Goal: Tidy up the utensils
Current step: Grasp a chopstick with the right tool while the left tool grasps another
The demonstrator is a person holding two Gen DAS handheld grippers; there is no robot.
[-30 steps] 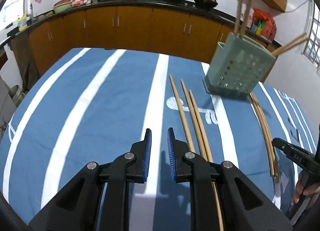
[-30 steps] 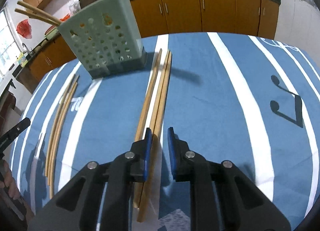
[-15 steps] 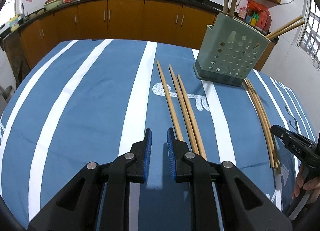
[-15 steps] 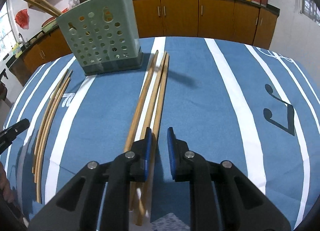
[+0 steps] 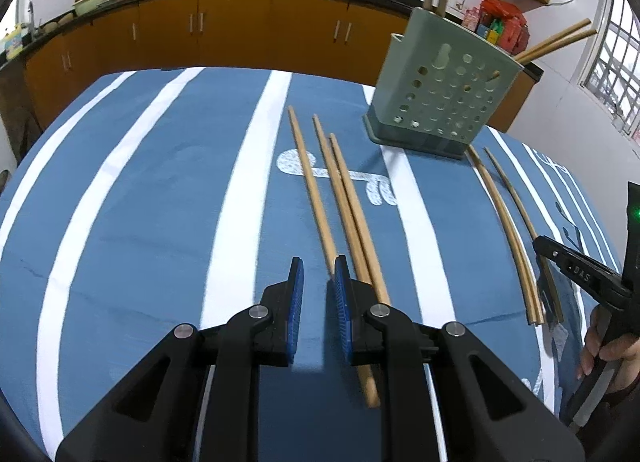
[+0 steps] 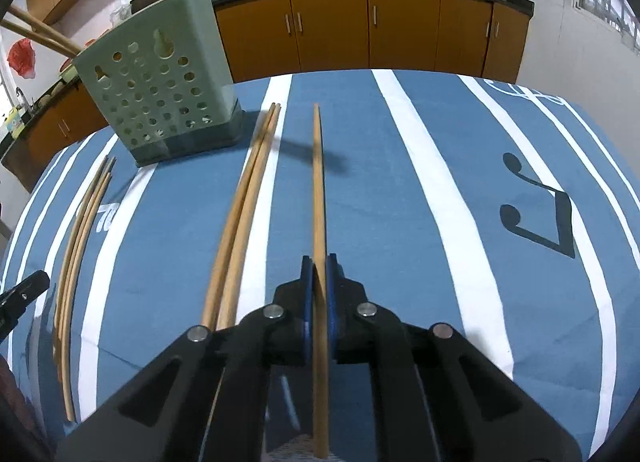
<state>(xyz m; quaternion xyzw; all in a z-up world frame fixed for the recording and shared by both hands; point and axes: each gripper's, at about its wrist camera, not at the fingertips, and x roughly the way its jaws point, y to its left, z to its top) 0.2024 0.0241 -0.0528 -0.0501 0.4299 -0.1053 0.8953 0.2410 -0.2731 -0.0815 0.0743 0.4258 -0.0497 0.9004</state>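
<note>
In the right wrist view my right gripper (image 6: 316, 266) is shut on one wooden chopstick (image 6: 318, 182), which points straight ahead between the blue pads. Two more chopsticks (image 6: 248, 198) lie together on the cloth just to its left. The green perforated holder (image 6: 160, 102) stands at the far left with chopsticks sticking out of it. In the left wrist view my left gripper (image 5: 318, 274) is open by a narrow gap with nothing in it. Three chopsticks (image 5: 344, 202) lie ahead, their near ends beside and under its right finger. The holder (image 5: 440, 98) is at the far right.
A bundle of thin chopsticks (image 5: 508, 230) lies right of the holder, with the other gripper's finger (image 5: 576, 272) and a person's hand (image 5: 608, 350) at its near end. The same kind of bundle (image 6: 80, 222) shows at the left. The blue striped tablecloth (image 5: 160, 202) ends at orange cabinets.
The right gripper has closed on one chopstick and drawn it to the right, away from the other two. The left gripper has come lower and nearer to its three chopsticks.
</note>
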